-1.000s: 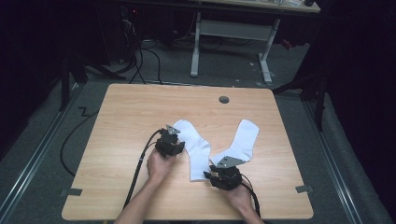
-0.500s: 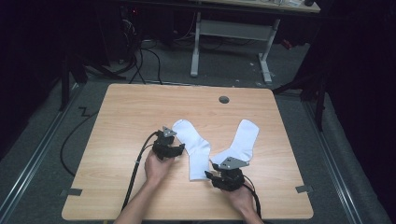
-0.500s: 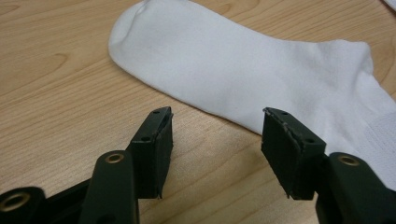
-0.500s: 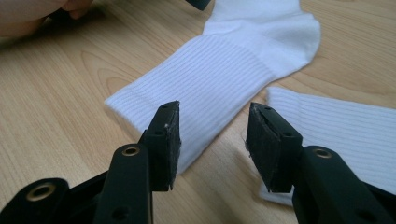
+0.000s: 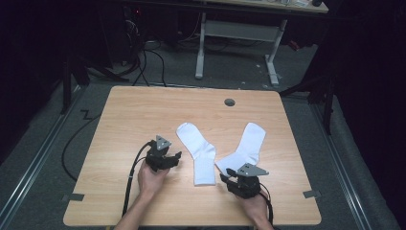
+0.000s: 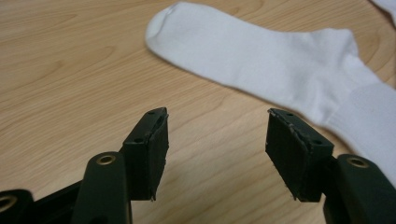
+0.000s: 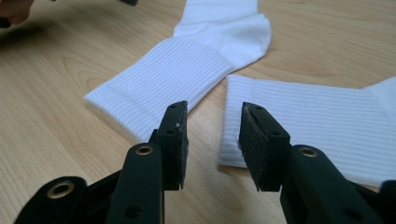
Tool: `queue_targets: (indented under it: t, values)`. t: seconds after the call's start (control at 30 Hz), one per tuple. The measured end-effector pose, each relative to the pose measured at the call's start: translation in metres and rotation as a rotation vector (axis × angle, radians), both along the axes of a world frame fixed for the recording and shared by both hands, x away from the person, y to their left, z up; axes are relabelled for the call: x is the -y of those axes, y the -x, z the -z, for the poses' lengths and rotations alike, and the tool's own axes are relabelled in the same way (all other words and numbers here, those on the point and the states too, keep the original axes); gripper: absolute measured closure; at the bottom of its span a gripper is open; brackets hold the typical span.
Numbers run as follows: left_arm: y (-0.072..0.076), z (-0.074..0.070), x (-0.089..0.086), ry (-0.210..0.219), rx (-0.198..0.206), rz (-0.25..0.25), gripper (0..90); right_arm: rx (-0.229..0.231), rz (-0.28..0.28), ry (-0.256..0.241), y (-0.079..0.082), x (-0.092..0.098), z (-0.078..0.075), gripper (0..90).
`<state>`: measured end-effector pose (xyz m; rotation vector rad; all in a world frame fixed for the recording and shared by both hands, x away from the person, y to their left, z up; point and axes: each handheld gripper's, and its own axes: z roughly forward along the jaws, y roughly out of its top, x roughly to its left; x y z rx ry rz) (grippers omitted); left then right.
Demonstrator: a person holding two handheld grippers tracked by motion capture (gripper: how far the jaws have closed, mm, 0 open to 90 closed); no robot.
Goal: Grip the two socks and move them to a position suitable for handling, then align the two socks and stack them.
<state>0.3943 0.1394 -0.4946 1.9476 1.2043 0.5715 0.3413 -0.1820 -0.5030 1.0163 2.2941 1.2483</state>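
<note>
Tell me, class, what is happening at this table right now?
A person holds a gripper in each hand over a wooden table with two white socks. The left gripper is open beside the left sock. The right gripper is open at the cuff of the right sock. Neither sock is gripped.

Dark room, grey floor (image 5: 306, 67), white-legged desk (image 5: 239, 33) behind wooden table (image 5: 143, 110)

Wooden table (image 5: 124, 115), two white socks (image 5: 197, 151) (image 5: 245, 146) (cuffs nearly touching).
</note>
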Motion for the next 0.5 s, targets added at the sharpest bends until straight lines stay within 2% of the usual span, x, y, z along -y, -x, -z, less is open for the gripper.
queue_targets:
  t: [0.1,0.23,0.3,0.37,0.5]
  values:
    - [0.010,0.004,-0.012,-0.003,-0.007,-0.024,39.5,-0.021,0.032,-0.024,-0.003,0.006,0.000,59.3]
    - [0.016,0.006,-0.018,0.002,-0.005,-0.040,39.2,-0.022,0.052,-0.023,-0.005,0.011,0.000,57.5]
    - [0.021,0.008,-0.022,0.003,-0.007,-0.049,38.9,-0.017,0.067,-0.029,-0.007,0.016,0.000,54.6]
    - [0.024,0.010,-0.024,-0.013,-0.011,-0.054,38.7,-0.009,0.088,-0.028,-0.007,0.018,0.000,52.5]
    - [0.027,0.013,-0.027,-0.028,-0.011,-0.064,38.3,0.023,0.097,-0.017,-0.008,0.022,-0.001,52.5]
